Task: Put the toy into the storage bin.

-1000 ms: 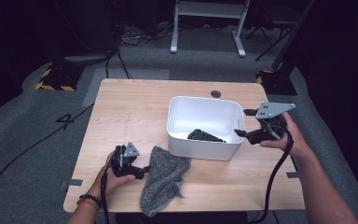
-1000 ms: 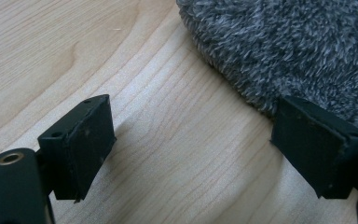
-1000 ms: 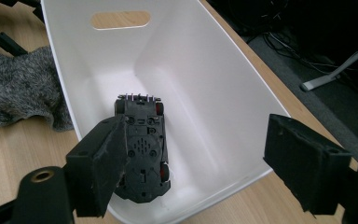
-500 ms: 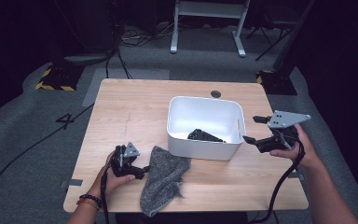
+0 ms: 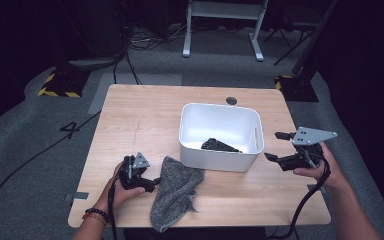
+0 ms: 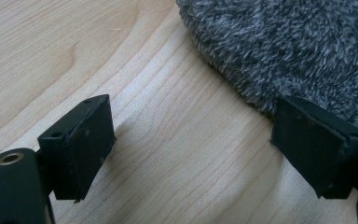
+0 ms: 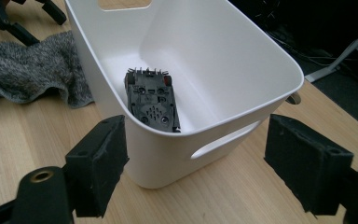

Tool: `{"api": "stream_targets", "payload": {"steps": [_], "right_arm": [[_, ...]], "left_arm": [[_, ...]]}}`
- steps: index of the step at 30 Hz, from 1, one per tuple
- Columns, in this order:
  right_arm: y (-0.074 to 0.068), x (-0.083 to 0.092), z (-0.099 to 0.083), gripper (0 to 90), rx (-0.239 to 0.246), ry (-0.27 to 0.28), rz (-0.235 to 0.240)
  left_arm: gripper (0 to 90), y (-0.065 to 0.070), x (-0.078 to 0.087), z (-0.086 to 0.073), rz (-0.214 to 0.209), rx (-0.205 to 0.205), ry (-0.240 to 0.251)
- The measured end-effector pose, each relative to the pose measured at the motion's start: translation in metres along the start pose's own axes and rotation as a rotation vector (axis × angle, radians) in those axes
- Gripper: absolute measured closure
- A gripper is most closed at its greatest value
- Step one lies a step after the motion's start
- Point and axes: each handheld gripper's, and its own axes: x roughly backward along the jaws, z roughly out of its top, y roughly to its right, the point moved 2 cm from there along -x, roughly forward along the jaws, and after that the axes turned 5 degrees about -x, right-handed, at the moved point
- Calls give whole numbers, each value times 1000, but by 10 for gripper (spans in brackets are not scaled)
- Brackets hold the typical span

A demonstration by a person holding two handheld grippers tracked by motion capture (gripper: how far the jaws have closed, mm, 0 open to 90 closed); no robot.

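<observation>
The left hand-held gripper (image 5: 152, 181) is held low on the tabletop (image 5: 145, 115) with its jaws spread wide and nothing between them; in the left gripper view 1 pad is seen just at the edge of the grey fuzzy cloth (image 6: 279, 44). The cloth (image 5: 175, 192) is spread on the tabletop, just beside the front left corner of the white bin (image 5: 220, 157). The right hand-held gripper (image 5: 276, 146) is held right of the bin, jaws open and empty, pointed at its wall. A black toy car (image 7: 151, 100) is seen lying inside the bin.
</observation>
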Motion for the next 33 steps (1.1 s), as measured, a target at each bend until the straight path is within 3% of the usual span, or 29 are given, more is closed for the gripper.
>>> {"api": "stream_targets", "payload": {"steps": [5, 33], "right_arm": [[-3, -4, -10, 217, -14, -12, 9], [-17, -46, -70, 217, -17, -206, 7]], "left_arm": [[134, 0, 0, 0, -1, 0, -1], [134, 0, 0, 0, -1, 0, -1]]}}
